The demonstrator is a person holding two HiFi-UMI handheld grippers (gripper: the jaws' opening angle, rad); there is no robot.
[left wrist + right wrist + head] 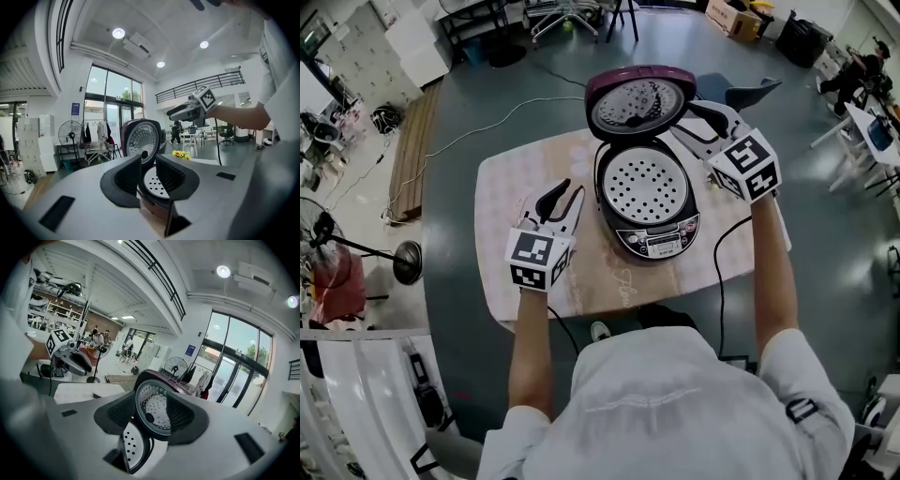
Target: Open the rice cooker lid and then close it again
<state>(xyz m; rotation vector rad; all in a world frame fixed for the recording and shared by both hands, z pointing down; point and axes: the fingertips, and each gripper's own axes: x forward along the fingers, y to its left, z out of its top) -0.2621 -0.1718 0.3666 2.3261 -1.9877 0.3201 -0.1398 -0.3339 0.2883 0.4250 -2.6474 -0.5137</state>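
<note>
The rice cooker (647, 202) stands on the cloth-covered table (511, 187) with its maroon lid (639, 101) swung up at the back, and a perforated inner plate (643, 186) shows in the pot. My right gripper (692, 122) is open just right of the raised lid. In the right gripper view the lid (154, 411) shows past the gap of the right gripper (151, 420), whose pads do not press on it. My left gripper (564, 195) is open and empty left of the cooker. In the left gripper view the left gripper (149, 176) points at the cooker's lid (143, 140).
The cooker's control panel (661, 244) faces me and its black cord (719, 272) drops off the table's front right. A floor fan's base (405, 261) stands to the left and a wooden board (412, 150) lies beyond it. Chairs and desks stand farther off.
</note>
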